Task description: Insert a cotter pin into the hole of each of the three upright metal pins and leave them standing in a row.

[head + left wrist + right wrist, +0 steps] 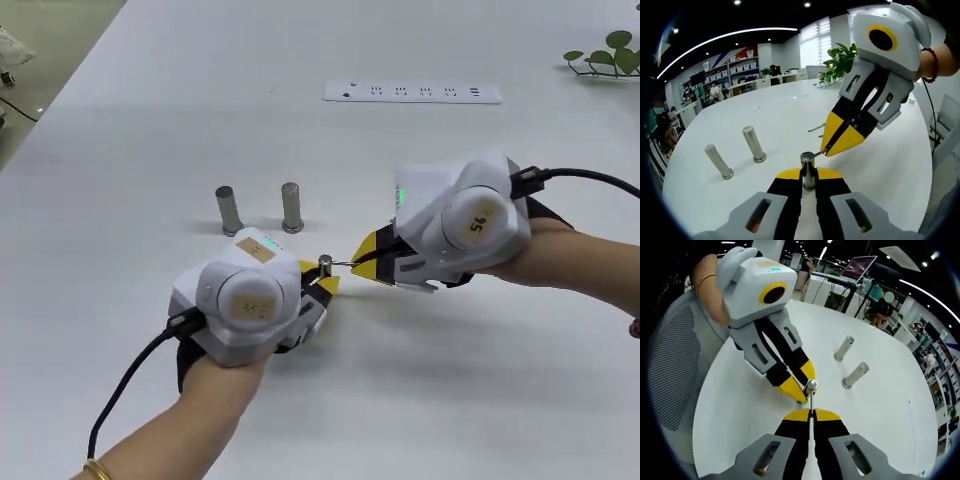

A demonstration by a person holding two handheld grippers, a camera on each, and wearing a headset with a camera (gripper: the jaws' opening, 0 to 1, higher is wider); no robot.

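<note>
My left gripper (322, 283) (808, 176) is shut on an upright metal pin (325, 267) (808, 171) (812, 385) that stands on the white table. My right gripper (364, 262) (810, 415) is shut on a thin cotter pin (341, 264) (811, 402) (819, 152), whose tip touches the top of that metal pin. The right gripper (840, 139) enters the left gripper view from the upper right. Two more metal pins (229, 211) (292, 207) stand upright side by side behind the left gripper, also seen as metal pins (718, 161) (754, 143) and as metal pins (844, 348) (855, 375).
Another cotter pin (816, 128) lies loose on the table beyond the grippers. A white power strip (413, 93) lies at the far side of the table. A green plant (603, 56) stands at the far right corner.
</note>
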